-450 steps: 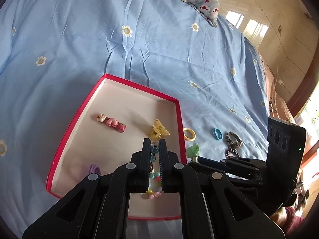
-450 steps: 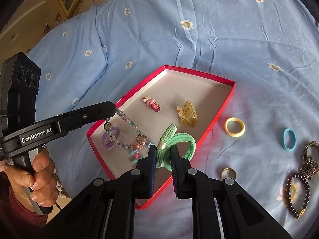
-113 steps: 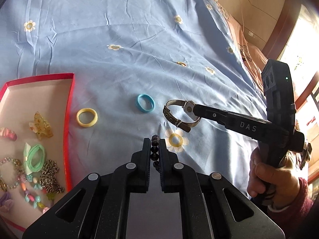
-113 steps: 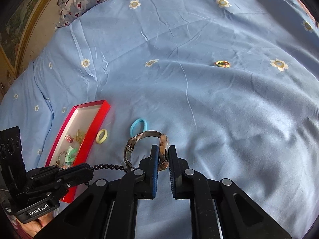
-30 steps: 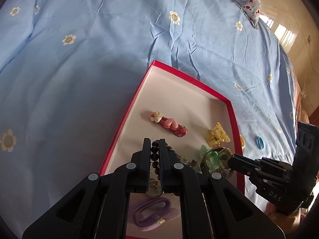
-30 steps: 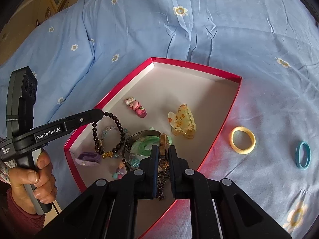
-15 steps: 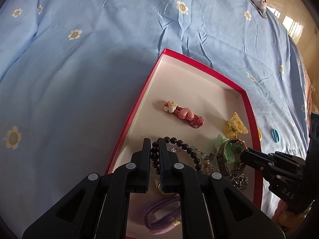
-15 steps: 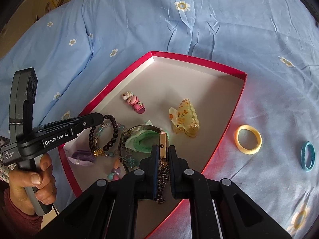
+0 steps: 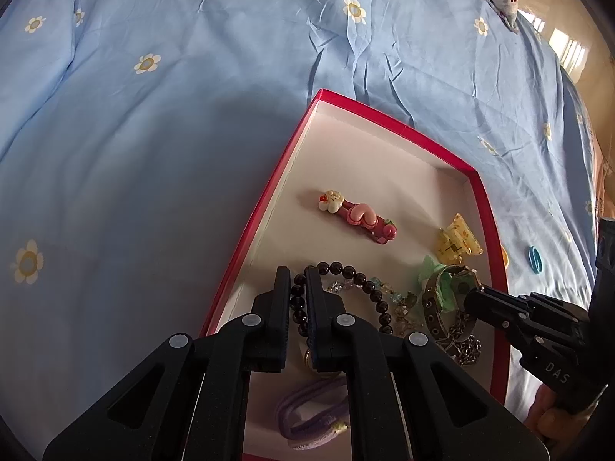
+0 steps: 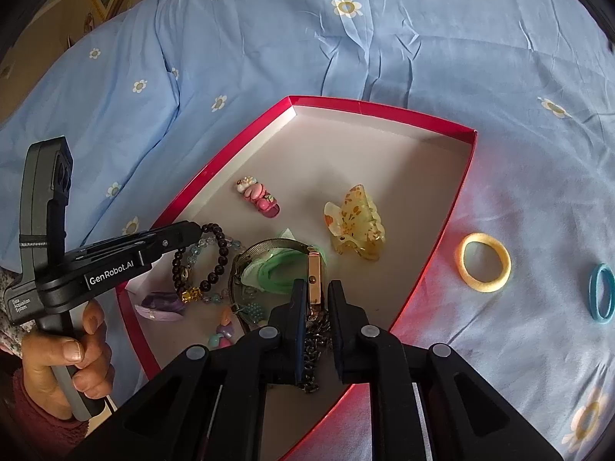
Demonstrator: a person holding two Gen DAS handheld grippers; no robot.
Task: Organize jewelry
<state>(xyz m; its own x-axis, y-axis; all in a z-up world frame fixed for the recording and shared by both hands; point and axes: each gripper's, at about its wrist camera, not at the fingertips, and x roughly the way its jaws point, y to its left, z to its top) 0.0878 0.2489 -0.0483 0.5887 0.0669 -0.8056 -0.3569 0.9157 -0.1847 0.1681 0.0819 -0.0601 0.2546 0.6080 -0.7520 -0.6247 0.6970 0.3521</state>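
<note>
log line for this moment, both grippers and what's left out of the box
left gripper: shut on dark bead bracelet over red box | right gripper: opening around watch | outside: yellow hair tie, blue hair tie

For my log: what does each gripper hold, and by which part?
Left gripper: bead bracelet, by its beads. Right gripper is open around the watch case.

Both fisheye cameras sit close above the red-rimmed box (image 9: 485, 207) (image 10: 449, 223), each looking down along its own fingers. The left wrist view faces it from the near-left corner, the right wrist view from the near-right side. Both take in the box's inside and the blue sheet (image 9: 153, 123) (image 10: 269, 50) beyond it.
</note>
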